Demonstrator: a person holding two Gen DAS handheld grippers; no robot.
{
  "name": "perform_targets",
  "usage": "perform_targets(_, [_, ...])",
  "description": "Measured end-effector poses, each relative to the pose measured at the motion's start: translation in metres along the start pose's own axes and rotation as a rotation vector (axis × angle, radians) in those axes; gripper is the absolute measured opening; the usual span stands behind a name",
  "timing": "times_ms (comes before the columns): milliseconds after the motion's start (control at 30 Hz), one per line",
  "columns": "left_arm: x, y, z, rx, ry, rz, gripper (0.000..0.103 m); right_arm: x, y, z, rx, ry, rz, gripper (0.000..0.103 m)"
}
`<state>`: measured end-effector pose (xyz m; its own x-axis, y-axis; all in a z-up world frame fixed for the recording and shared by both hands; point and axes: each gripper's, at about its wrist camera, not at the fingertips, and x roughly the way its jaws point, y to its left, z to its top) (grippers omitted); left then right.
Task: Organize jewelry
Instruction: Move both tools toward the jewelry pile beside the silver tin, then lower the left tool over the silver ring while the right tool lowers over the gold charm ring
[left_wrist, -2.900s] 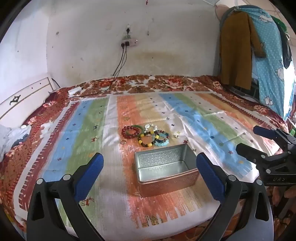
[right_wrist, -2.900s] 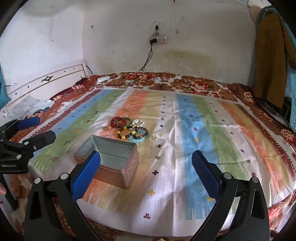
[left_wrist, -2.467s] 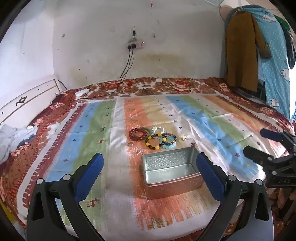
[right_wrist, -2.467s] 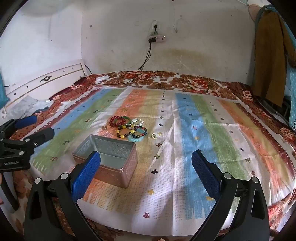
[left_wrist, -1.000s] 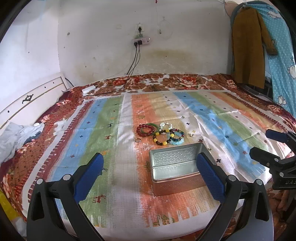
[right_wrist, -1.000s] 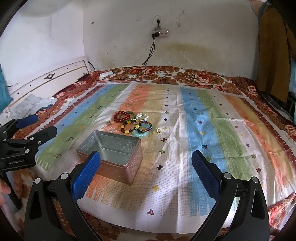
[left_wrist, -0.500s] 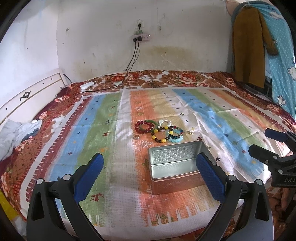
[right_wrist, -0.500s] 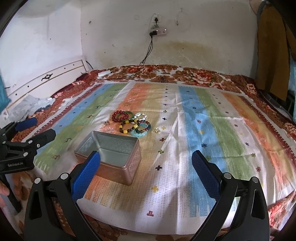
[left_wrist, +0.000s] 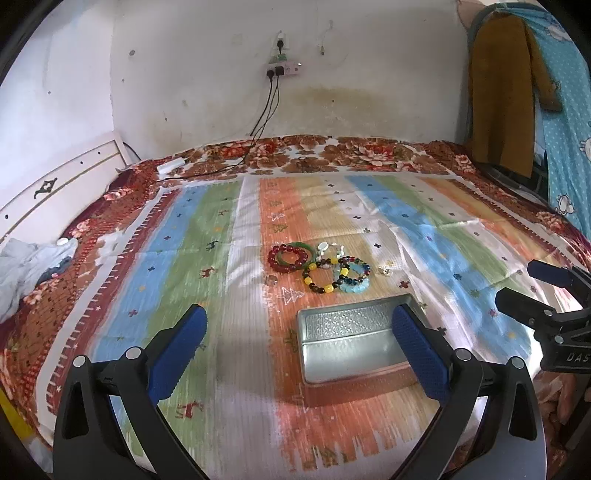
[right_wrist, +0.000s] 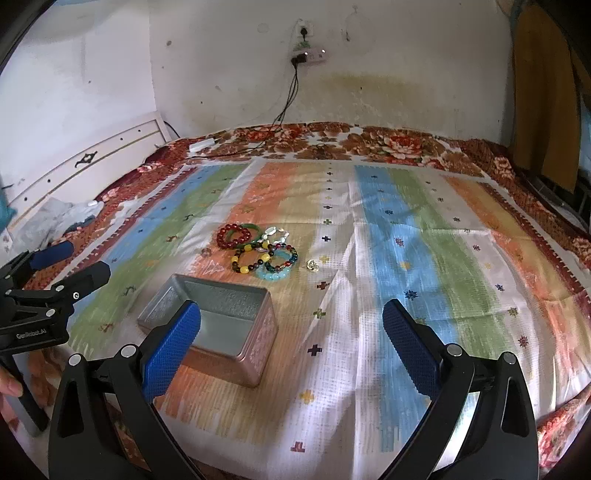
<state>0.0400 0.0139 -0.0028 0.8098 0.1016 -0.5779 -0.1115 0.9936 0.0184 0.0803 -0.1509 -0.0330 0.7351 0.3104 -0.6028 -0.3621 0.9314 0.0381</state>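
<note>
From the left wrist, the left gripper (left_wrist: 299, 347) hovers level above the bed, fingers wide, nothing held; the tin (left_wrist: 354, 341) lies ahead, bracelets (left_wrist: 325, 266) beyond it. From the right wrist, the right gripper (right_wrist: 291, 341) hovers likewise, spread wide and holding nothing.

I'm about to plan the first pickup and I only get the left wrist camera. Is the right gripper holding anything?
Observer: No. The right wrist view shows the right gripper wide open, with nothing in it.
Operator: My own finger hides the tin's right end. Anything against it?
Observer: No. From the right wrist, that end wall of the tin shows whole, with nothing leaning on it.
Operator: Any hand in view?
Observer: Yes, part of a hand shows beside the left gripper's handle.
</note>
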Motion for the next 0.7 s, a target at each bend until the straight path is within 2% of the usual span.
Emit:
perform_targets(233, [0.029, 0.018, 0.017, -0.072, 0.054, -0.001, 0.098, 0.021, -0.003, 0.014, 0.000, 0.028, -0.007, 0.101])
perform_targets(367, [0.037, 0.025, 0.015, -0.112, 0.095, -0.022, 0.098, 0.035, -0.004, 0.021, -0.008, 0.046, -0.011, 0.101])
perform_targets(700, [0.056, 0.031, 0.025, -0.102, 0.126, -0.004, 0.098, 0.062, -0.006, 0.034, -0.026, 0.093, -0.013, 0.101])
